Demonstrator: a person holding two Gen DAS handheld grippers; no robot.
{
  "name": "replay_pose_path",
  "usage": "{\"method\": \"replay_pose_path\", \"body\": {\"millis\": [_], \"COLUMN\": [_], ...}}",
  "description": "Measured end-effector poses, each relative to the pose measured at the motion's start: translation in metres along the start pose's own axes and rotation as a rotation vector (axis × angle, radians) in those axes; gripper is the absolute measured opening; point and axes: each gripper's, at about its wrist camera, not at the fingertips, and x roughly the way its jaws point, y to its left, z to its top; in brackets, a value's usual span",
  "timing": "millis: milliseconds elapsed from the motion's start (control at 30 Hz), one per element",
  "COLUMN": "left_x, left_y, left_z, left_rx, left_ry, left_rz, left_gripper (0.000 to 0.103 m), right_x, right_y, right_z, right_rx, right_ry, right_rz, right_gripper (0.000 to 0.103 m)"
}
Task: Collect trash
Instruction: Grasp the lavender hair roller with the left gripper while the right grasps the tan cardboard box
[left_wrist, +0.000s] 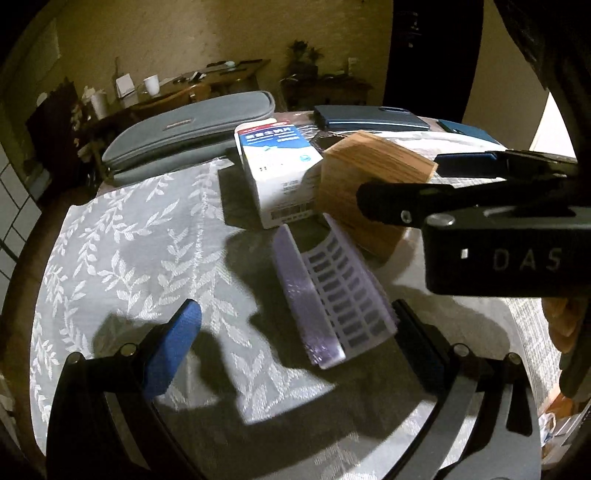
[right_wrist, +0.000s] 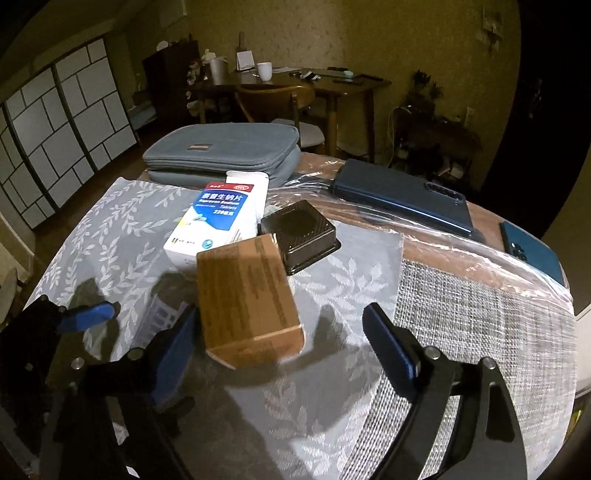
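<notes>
A brown cardboard box (right_wrist: 247, 299) sits on the leaf-patterned cloth (right_wrist: 110, 229), between my right gripper's fingers. My right gripper (right_wrist: 280, 343) is open around its near end; it shows in the left wrist view (left_wrist: 399, 184) reaching in from the right beside the box (left_wrist: 362, 192). A purple-white blister sheet (left_wrist: 332, 291) lies tilted on the cloth, between the fingers of my open left gripper (left_wrist: 295, 339). A white and blue medicine box (left_wrist: 277, 166) stands behind it. A dark plastic tray (right_wrist: 299, 232) sits behind the cardboard box.
A grey zip pouch (right_wrist: 221, 151) lies at the table's far side. A dark blue phone (right_wrist: 402, 195) and a second blue phone (right_wrist: 532, 251) lie on clear plastic film at the right. A woven mat (right_wrist: 480, 332) covers the right part. Furniture stands beyond.
</notes>
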Motion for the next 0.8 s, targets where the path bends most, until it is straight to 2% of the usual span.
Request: {"method": "replay_pose_path", "body": {"millis": [167, 500, 633, 800], "left_x": [0.006, 0.014, 0.014, 0.013], "left_y": [0.004, 0.007, 0.009, 0.011], "left_z": [0.004, 0.008, 0.009, 0.009], "left_rx": [-0.018, -0.029, -0.029, -0.032], "left_ry": [0.008, 0.018, 0.018, 0.018], "left_rz": [0.004, -0.006, -0.003, -0.009], "left_gripper": [0.101, 0.095, 0.090, 0.087], "right_x": [0.011, 0.021, 0.025, 0.024], "right_y": [-0.001, -0.002, -0.002, -0.004], "right_z": [0.004, 0.009, 0.011, 0.009], "right_rx": [0.000, 0.008, 0.014, 0.020], "right_ry": [0.018, 0.027, 0.034, 0.039], "right_rz": [0.002, 0.011, 0.012, 0.008], "right_gripper": [0.080, 0.079, 0.073, 0.073]}}
